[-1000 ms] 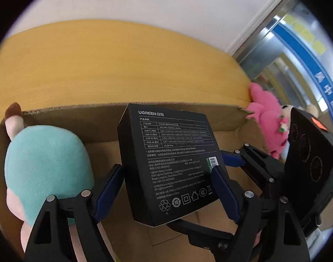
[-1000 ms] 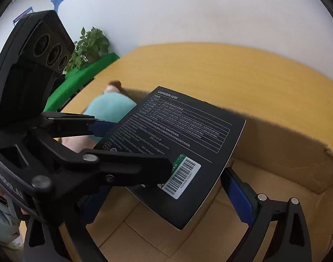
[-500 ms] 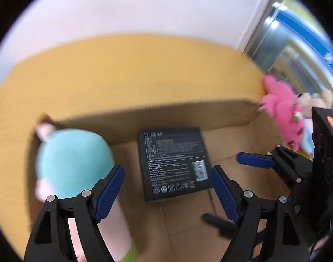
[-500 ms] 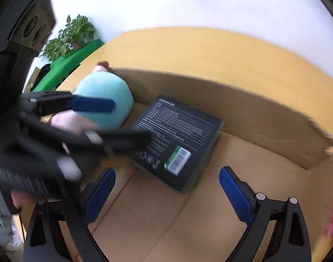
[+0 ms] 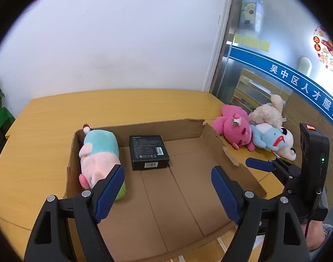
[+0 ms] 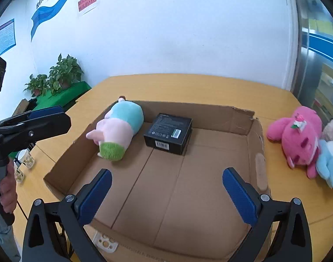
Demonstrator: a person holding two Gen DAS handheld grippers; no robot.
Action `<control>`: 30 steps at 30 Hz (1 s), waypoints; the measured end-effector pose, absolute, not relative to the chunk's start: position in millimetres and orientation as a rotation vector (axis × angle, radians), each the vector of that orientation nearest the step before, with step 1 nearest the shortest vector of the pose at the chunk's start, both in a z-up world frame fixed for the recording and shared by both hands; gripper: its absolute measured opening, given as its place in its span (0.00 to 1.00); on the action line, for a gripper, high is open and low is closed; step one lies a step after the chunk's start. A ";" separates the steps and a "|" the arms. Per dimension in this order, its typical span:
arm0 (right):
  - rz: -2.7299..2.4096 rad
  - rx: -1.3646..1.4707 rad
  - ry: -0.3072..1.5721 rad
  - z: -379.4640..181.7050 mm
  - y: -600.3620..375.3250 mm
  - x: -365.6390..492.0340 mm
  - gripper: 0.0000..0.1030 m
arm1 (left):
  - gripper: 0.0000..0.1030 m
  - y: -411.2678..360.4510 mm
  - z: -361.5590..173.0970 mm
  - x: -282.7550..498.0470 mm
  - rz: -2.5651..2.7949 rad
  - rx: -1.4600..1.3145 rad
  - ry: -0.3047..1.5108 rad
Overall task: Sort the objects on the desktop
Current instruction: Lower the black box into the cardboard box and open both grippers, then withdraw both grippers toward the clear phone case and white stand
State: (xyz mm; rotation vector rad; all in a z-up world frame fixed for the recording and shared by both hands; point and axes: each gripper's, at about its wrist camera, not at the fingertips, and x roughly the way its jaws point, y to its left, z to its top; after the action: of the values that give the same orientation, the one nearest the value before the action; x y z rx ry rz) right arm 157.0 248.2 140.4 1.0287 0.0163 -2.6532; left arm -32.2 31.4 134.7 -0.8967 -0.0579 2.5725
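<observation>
My left gripper point(image 5: 167, 191) gapes empty over the shallow brown cardboard box point(image 6: 257, 144), where the flat black carton point(image 6: 168, 132) lies beside the teal-and-pink plush point(image 6: 120, 126), while my right gripper point(image 6: 166, 194), just widened, holds nothing, free for the pink plush point(image 6: 297, 137).

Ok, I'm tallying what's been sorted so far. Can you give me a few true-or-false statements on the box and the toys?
1. The black box lies inside the cardboard box. True.
2. The pink plush is in the cardboard box. False: it lies on the table beside it.
3. The teal and pink plush is in the cardboard box. True.
4. The right gripper holds the black box. False: its fingers are open and empty.
5. The left gripper grips a plush. False: it is open, holding nothing.
</observation>
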 end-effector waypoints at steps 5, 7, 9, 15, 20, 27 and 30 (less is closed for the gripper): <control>-2.692 0.994 0.021 146.1 255.1 195.9 1.00 | 0.80 34.9 135.7 -4.9 2.573 -0.875 -0.078; -2.712 0.971 0.048 149.9 253.4 205.5 1.00 | 0.80 36.4 135.2 2.5 2.570 -0.870 -0.095; -2.713 0.958 0.049 155.0 256.0 211.9 1.00 | 0.80 37.5 135.4 8.5 2.571 -0.867 -0.099; -2.723 0.923 0.046 160.7 260.4 224.8 1.00 | 0.80 38.8 136.9 22.1 2.593 -0.850 -0.104; -2.729 0.914 0.041 159.6 262.1 233.6 1.00 | 0.80 37.8 135.0 29.1 2.617 -0.850 -0.102; -2.736 0.895 0.039 160.9 263.8 244.5 1.00 | 0.80 35.0 135.1 38.2 2.633 -0.846 -0.106; -2.740 0.888 0.035 160.4 265.2 247.4 1.00 | 0.80 33.7 134.4 41.3 2.637 -0.852 -0.098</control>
State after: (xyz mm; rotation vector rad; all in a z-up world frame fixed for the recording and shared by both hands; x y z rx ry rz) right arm 247.4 265.2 160.4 0.8884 0.0352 -2.7397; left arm 41.3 33.7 134.4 -0.8519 -0.0980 2.6367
